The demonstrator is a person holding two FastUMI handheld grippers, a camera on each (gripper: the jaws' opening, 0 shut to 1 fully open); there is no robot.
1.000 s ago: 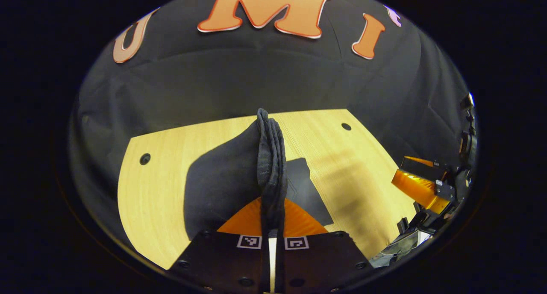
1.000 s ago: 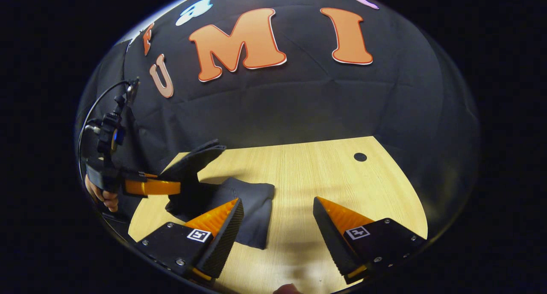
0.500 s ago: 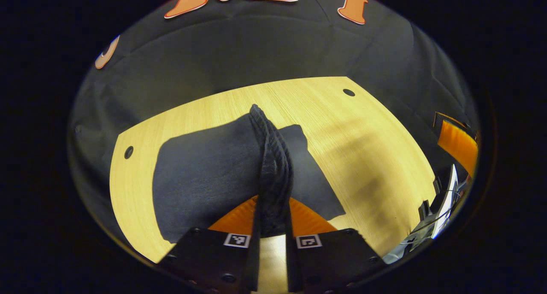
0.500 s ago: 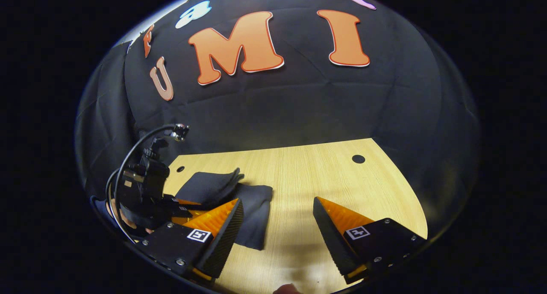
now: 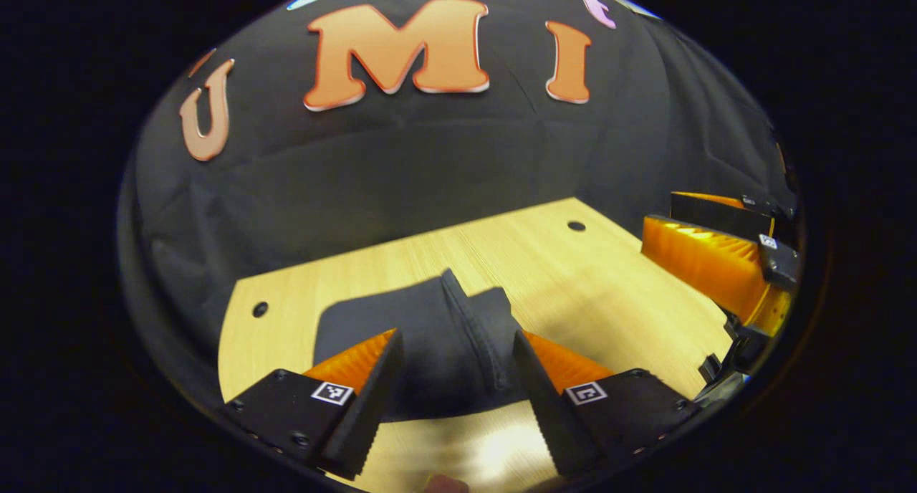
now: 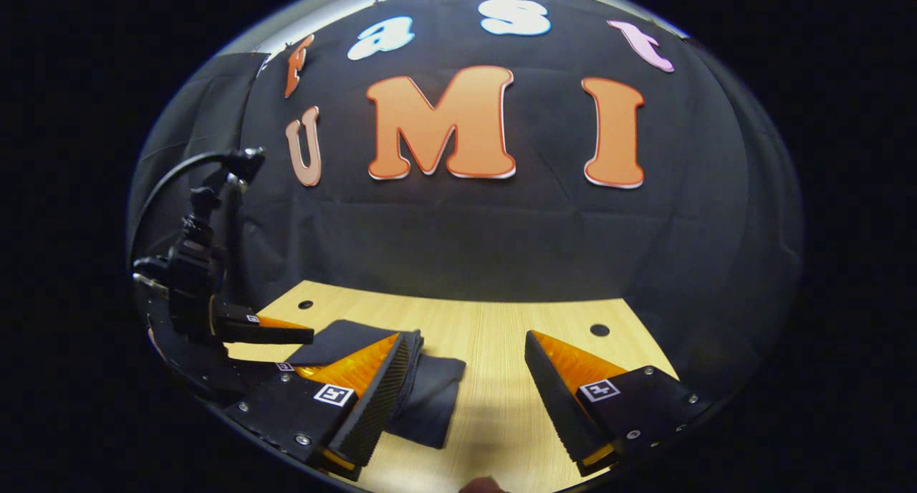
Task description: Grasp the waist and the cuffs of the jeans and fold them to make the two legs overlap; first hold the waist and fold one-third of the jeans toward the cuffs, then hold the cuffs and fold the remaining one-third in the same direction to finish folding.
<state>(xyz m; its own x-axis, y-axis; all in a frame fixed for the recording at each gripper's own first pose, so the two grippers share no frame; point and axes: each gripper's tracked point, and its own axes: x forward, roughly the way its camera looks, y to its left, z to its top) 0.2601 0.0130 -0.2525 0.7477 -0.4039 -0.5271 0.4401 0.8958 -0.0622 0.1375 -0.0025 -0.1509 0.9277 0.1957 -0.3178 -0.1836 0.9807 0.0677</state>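
Both grippers released: left gripper [image 5: 453,378] straddles the folded jeans [image 5: 430,342] at 6 o'clock on the table [image 5: 573,278], right gripper [image 6: 462,378] beside them; soft, floppy, probably weighty stack, so pinch the thick folded edge.

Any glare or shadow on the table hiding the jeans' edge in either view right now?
Left gripper view: bright glare on the light wooden table just below the dark folded jeans, whose near edge still reads clearly; a soft shadow lies right of them. Right gripper view: even light, the jeans' outline distinct, the table edge bowed by the fisheye.
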